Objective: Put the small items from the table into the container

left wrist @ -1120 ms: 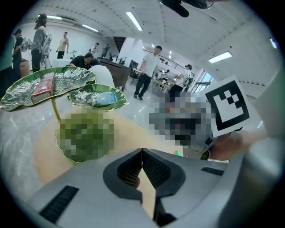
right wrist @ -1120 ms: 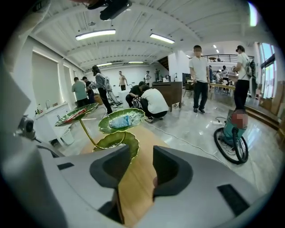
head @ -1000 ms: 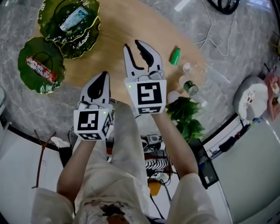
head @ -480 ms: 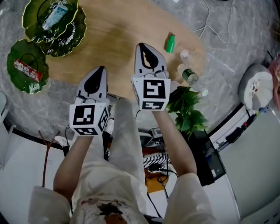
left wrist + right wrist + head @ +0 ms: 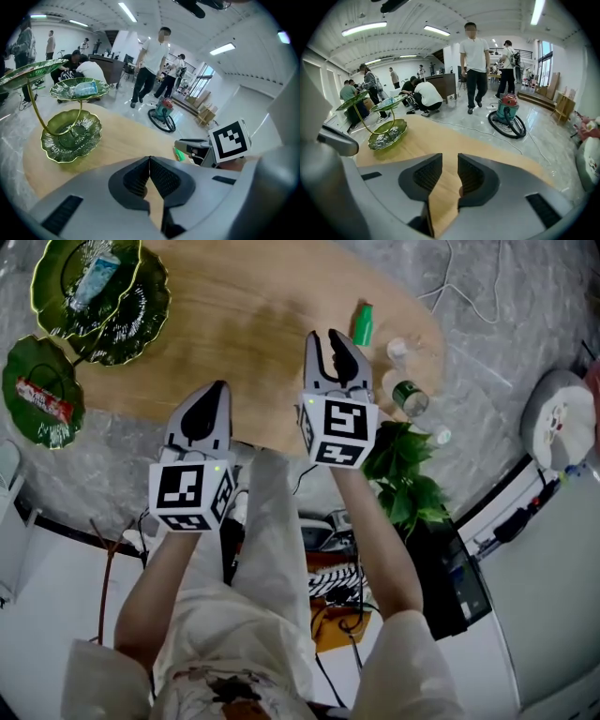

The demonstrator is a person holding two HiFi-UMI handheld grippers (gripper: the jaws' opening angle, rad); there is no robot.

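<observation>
A large hall with white walls (image 5: 405, 63) and a ribbed white ceiling (image 5: 454, 18), lit by long strip lights (image 5: 363, 29) — tall windows (image 5: 543, 58) stand at the right. The grey marble floor (image 5: 543, 140) is glossy. An oval light-wood tabletop (image 5: 244, 343) stands on it; beyond are a dark counter (image 5: 443, 84), a teal vacuum cleaner (image 5: 508, 115) and several people (image 5: 474, 61).

R gripper (image 5: 328, 337): swinging right across the table (image 5: 244, 329) twd the green bottle (image 5: 362, 323); sitting much nearer it than 1 s ago.
R jaws: wide 1 s ago, shut 0.5 s ago, opening again now; nothing btwn them.
R marker cube (image 5: 341, 430): tilting over; was sitting square-on before.
Head view: drifting, so the tiered green dish (image 5: 98, 292) is sliding into the top-left corner, its upper edge getting cropped.
</observation>
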